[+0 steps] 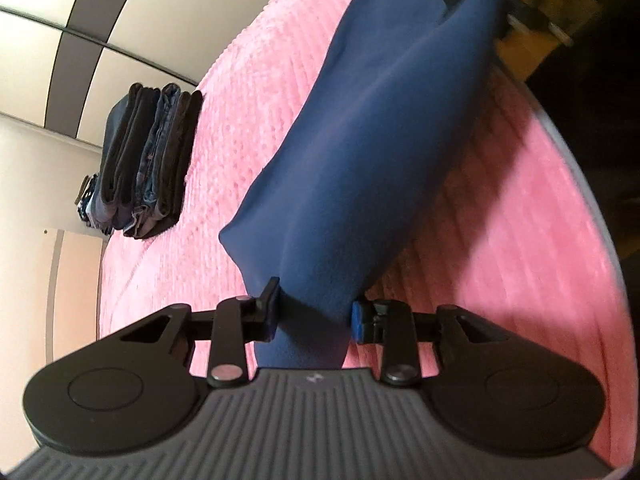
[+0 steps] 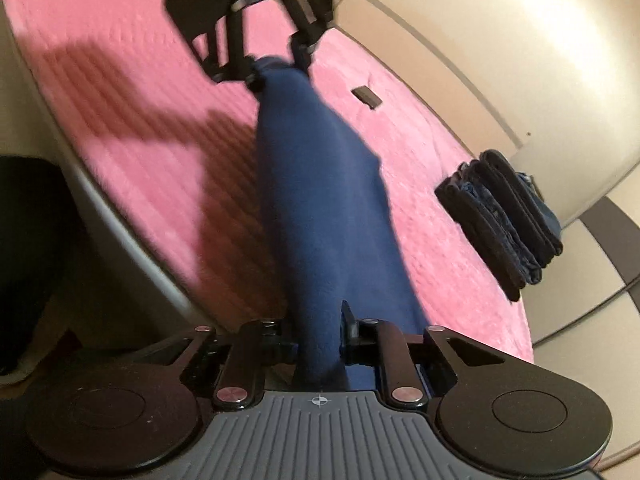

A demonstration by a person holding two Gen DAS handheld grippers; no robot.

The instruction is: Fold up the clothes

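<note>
Claws left and right both clamped on blue garment above pink bedspread.

No readable words or numbers appear in either view. The left gripper body carries a small pale emblem, perhaps a logo, too blurred to make out. The right gripper body bears a small crosshair-in-circle mark at its front edge.

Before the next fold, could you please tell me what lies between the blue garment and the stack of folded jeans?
Only bare pink blanket separates the blue garment from the folded jeans; both wrist views show it.
</note>
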